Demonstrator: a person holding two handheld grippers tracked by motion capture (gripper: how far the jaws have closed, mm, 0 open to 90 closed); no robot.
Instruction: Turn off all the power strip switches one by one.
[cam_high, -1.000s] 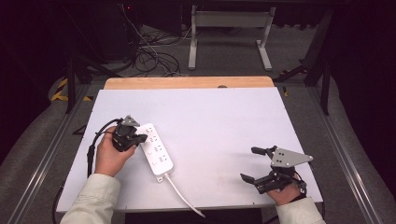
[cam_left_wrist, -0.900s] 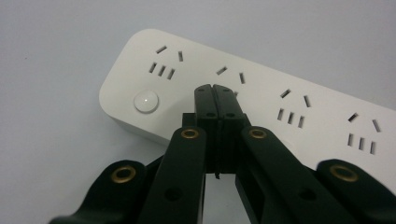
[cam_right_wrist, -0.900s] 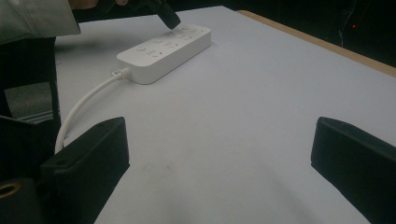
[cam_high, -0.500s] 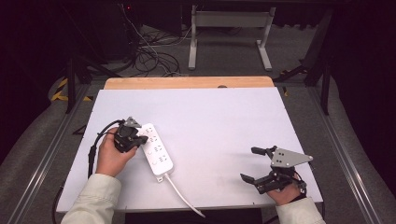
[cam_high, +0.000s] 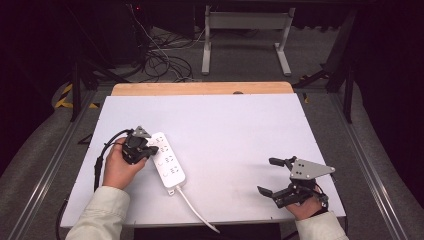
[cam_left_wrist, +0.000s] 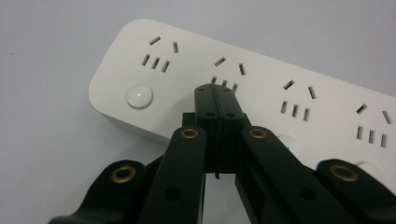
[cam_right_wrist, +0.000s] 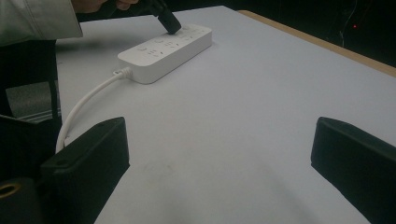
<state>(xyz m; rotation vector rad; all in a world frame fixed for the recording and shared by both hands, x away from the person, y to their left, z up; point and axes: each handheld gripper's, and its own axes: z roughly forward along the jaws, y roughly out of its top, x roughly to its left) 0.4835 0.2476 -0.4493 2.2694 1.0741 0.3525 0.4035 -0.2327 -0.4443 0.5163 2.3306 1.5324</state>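
Two tools are seen over the white desk (cam_high: 240, 125), and one white power strip (cam_high: 167, 161) lies on its left half, near the front edge. The left tool (cam_high: 150, 148) is held with its jaws pressed fully together and nothing gripped between them; in the left gripper view its closed tip (cam_left_wrist: 215, 93) is set on the top face of the strip, just below the second socket group and between two round switch buttons (cam_left_wrist: 139, 95). The step in hand is judged to be the pressing or probing of the strip's top with the closed tip, perhaps aimed at a switch. If a button is meant, a small sideways shift onto it and a straight downward push are called for next, with the strip kept from sliding. The right tool (cam_high: 274, 175) is held idle near the desk's front right corner, well apart from the strip, its jaws spread wide and empty. The strip lies flat, sockets up, its long axis running diagonally from far left to near right in the high view; its cord (cam_high: 197, 212) leaves the near end and trails toward the front edge.
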